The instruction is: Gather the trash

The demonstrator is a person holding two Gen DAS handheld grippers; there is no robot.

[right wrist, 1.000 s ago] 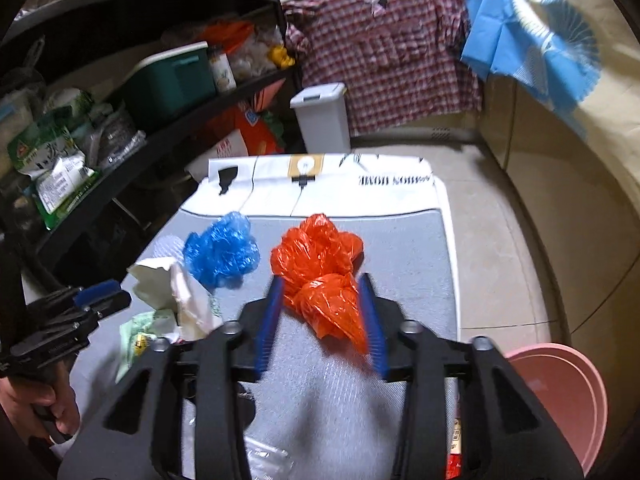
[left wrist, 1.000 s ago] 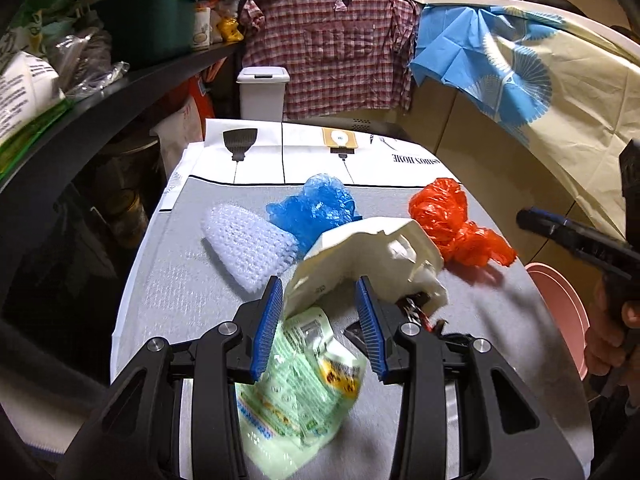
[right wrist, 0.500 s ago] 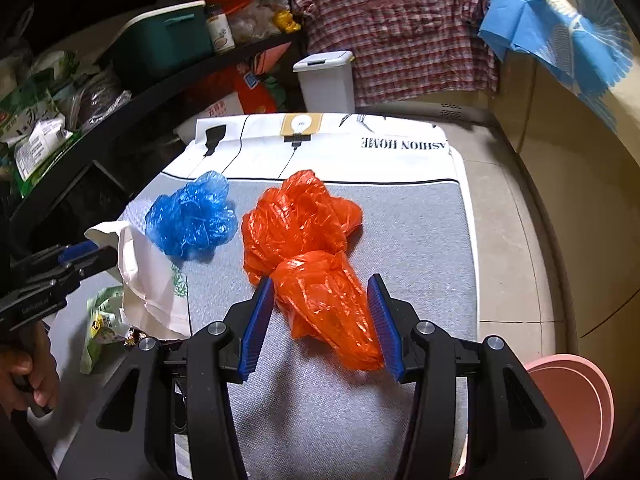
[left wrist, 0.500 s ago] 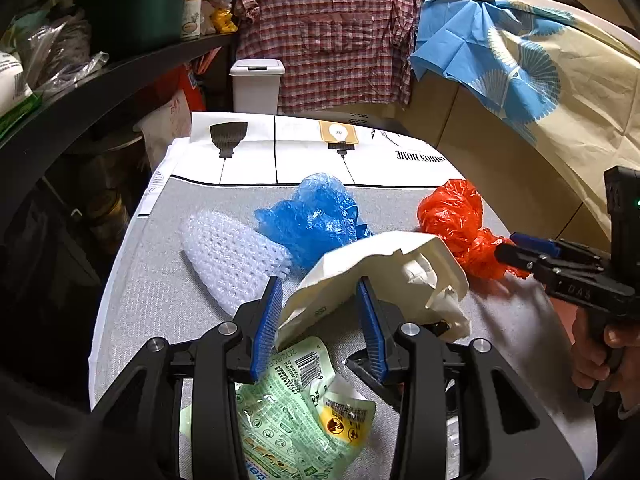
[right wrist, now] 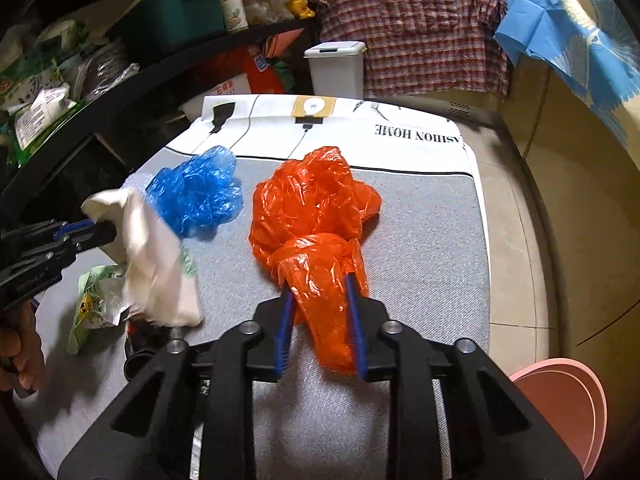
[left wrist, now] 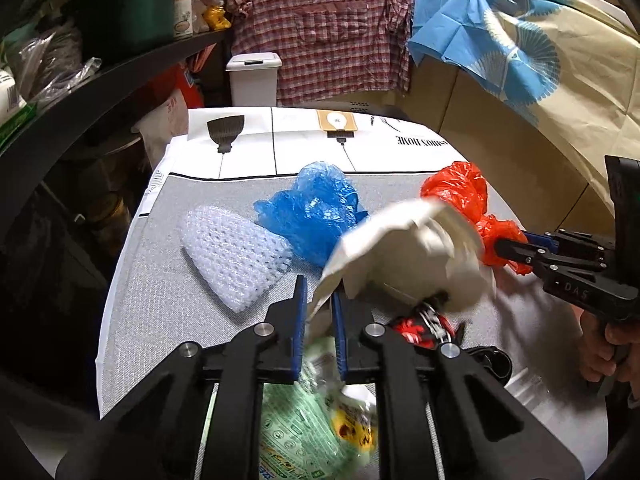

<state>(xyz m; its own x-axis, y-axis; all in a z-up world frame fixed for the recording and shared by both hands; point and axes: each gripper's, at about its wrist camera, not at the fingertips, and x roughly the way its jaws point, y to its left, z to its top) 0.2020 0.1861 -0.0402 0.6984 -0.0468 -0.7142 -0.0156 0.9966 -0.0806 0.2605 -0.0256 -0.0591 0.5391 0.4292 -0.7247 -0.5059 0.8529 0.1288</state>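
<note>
left wrist: left gripper (left wrist: 319,312) closing on white paper (left wrist: 404,252); right gripper (right wrist: 320,312) closing on orange bag (right wrist: 316,216).

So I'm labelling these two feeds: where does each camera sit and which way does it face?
Left wrist: on the left tongs, facing forward and down at the white paper bag they are closing on.
Right wrist: on the right tongs, closing on the orange bag.
Shared: the blue bag; each shows the other's hand.

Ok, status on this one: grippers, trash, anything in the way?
Left gripper closing on white paper bag. Right gripper closing on orange plastic bag. Blue bag, foam net, green wrapper left on the table. Nothing blocking.
</note>
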